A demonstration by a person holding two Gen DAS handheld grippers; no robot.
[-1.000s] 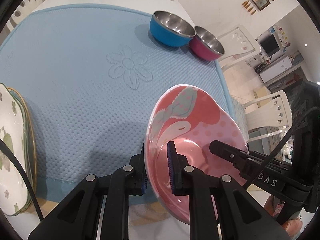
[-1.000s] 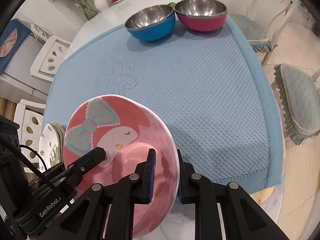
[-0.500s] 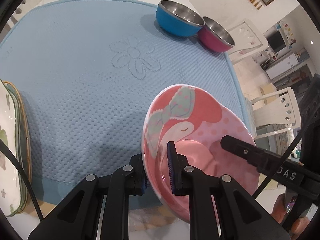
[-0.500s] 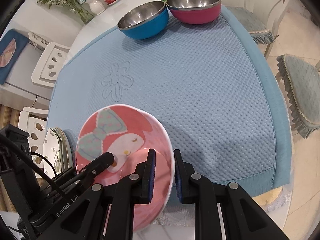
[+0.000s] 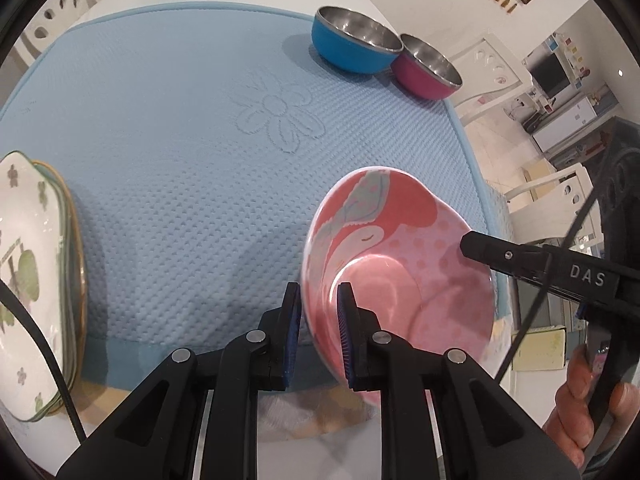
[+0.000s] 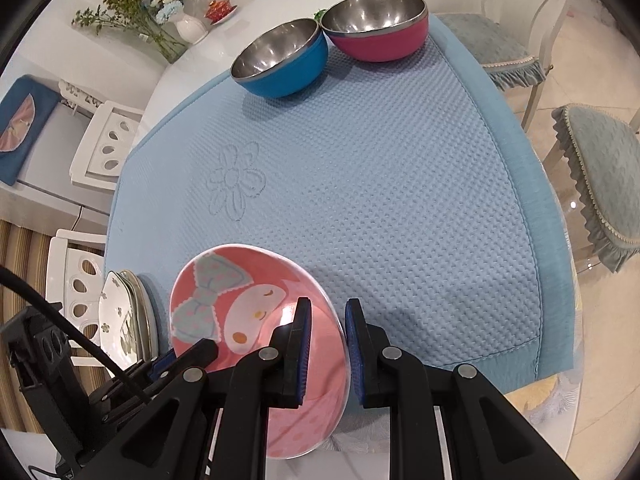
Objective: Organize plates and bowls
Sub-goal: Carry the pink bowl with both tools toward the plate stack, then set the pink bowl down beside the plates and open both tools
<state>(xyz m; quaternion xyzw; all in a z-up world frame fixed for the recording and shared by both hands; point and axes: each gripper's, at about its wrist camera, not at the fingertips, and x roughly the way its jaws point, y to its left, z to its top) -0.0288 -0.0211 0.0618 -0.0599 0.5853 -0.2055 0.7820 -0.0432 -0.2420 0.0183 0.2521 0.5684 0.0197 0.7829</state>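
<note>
Behind pink bowl (image 6: 256, 320), plate stack (image 6: 128, 312) partly hidden, patterns unclear.

The middle of the blue mat (image 6: 380, 200) on the desk lies bare and passable, hemmed only by the blue bowl (image 6: 280, 60) and magenta bowl (image 6: 376, 28) touching at its far edge and the plate stack (image 5: 36, 280) at its near left corner.

Both tools point steeply down. The left tool (image 5: 318, 322) and right tool (image 6: 326, 344) each pinch opposite rims of the same bowl (image 5: 400, 276). A hand (image 5: 588, 420) grips the right tool's handle.
</note>
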